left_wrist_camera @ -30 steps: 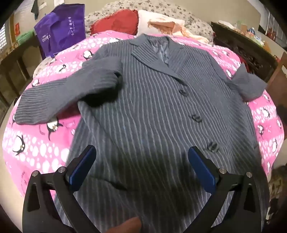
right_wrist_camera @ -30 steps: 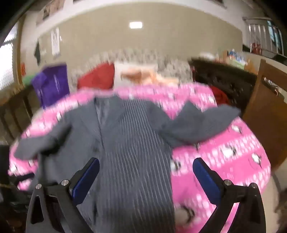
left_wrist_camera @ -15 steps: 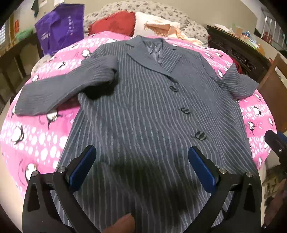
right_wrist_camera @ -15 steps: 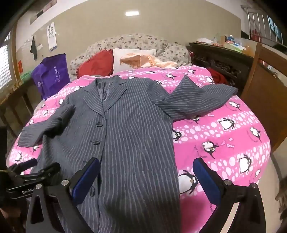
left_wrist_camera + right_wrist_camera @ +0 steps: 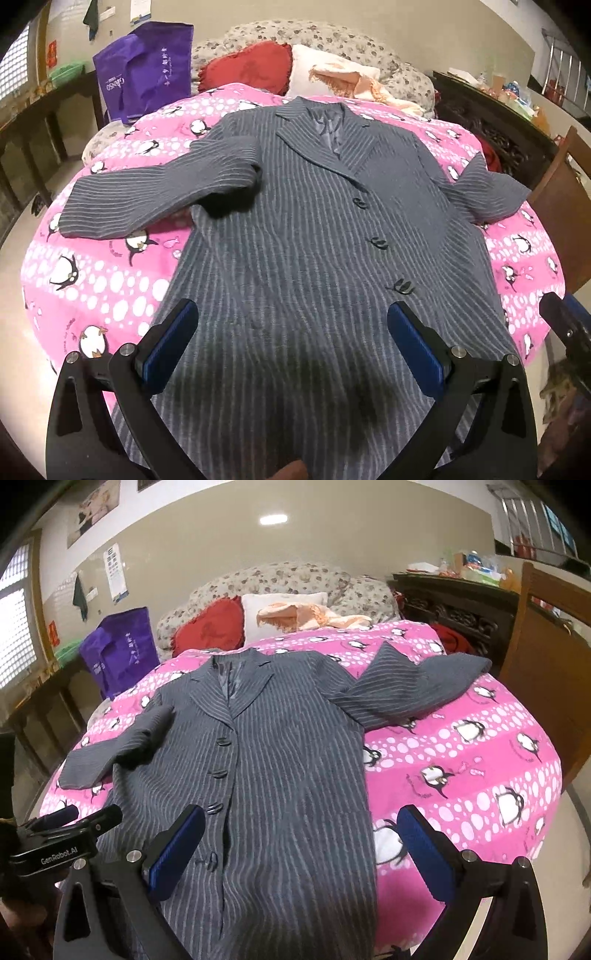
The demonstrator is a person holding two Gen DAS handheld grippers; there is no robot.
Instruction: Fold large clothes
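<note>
A grey striped coat (image 5: 303,236) lies face up, buttoned, on the pink bed (image 5: 480,760), collar toward the pillows (image 5: 280,613), hem toward the camera, sleeves spread sideways. Left gripper (image 5: 291,343) and right gripper (image 5: 301,849) fingers gape wide, holding nothing.

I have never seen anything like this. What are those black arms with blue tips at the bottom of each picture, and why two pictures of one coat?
They are hand-held grippers, one in each of a person's hands, each with a fisheye camera looking along its two fingers. One picture comes from the left gripper, the other from the right gripper. Both stand open and hold nothing. In front of them a grey striped coat lies buttoned, front up, sleeves spread, on a pink penguin bedspread. It is still unfolded. The left gripper also shows at the left edge of the right picture.
</note>
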